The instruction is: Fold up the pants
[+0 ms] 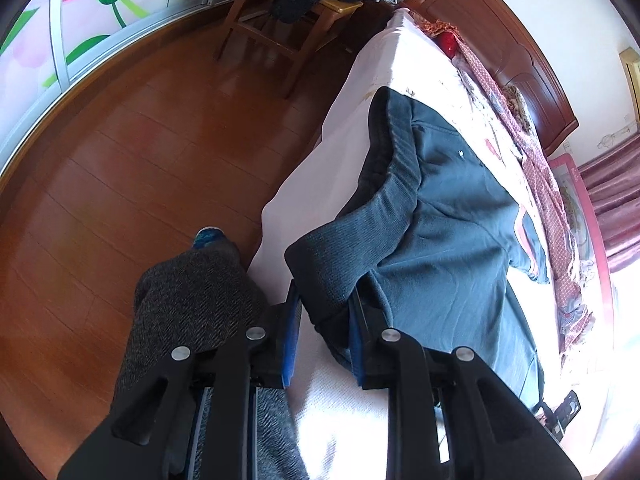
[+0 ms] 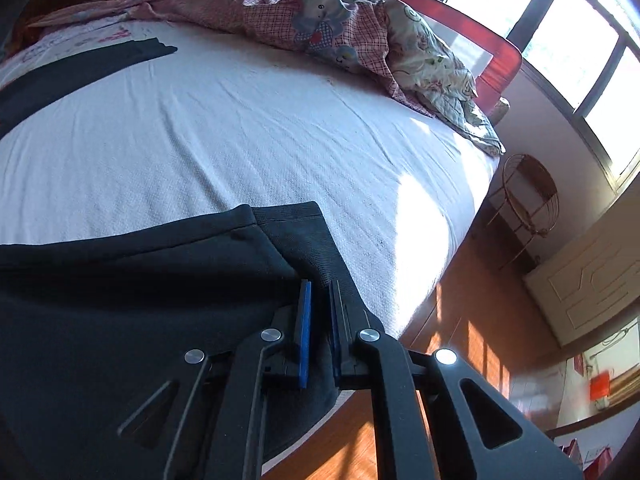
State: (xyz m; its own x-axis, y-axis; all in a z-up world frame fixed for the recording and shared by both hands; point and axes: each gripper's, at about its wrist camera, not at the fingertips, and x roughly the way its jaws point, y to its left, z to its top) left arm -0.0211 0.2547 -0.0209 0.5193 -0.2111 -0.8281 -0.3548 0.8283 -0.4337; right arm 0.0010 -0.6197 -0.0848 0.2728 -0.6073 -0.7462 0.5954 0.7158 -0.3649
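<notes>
The left gripper [image 1: 326, 320] is clamped on the ribbed waistband of the pants [image 1: 448, 240] and the right gripper [image 2: 320, 320] on a cuff, likely so the garment spread across the bed [image 2: 240, 128] can be folded.

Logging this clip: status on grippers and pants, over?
Left gripper shut on pants waistband. Right gripper shut on a leg cuff. Pants spread on bed. Nothing in the way.

Dark blue-grey pants [image 1: 448, 216] across bed
</notes>
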